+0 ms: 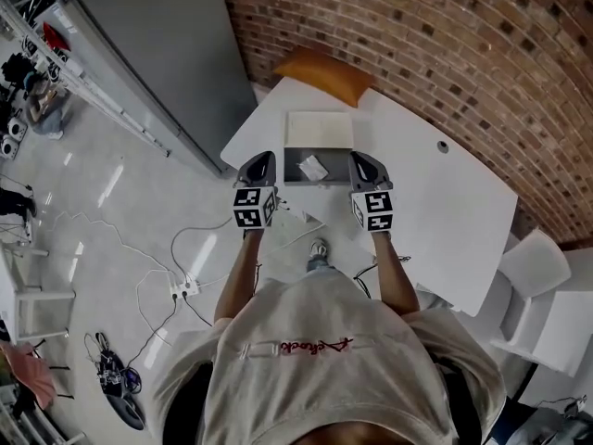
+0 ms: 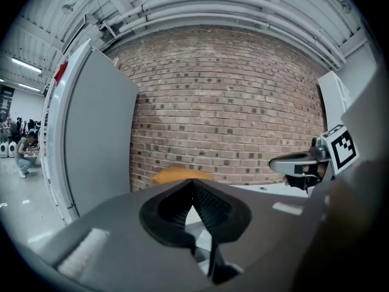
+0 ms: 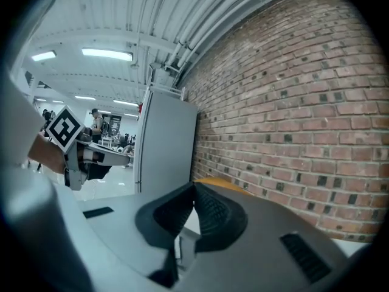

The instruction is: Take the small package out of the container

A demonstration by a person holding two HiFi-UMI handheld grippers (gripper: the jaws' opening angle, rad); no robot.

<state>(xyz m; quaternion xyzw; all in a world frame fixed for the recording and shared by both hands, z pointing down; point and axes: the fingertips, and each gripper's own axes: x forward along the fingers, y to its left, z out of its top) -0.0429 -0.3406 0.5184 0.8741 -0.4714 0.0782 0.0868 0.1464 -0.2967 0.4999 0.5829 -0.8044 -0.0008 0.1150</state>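
A grey open container with its white lid folded back sits on the white table. Inside it lies a small pale package. My left gripper hovers at the container's left side and my right gripper at its right side, both raised and level. Each has its jaws closed together with nothing between them. The left gripper view shows its shut jaws and the right gripper across from it. In the right gripper view the shut jaws face the brick wall.
An orange cushion lies at the table's far edge against the brick wall. A grey cabinet stands at the left. White chairs are at the right. Cables run over the floor.
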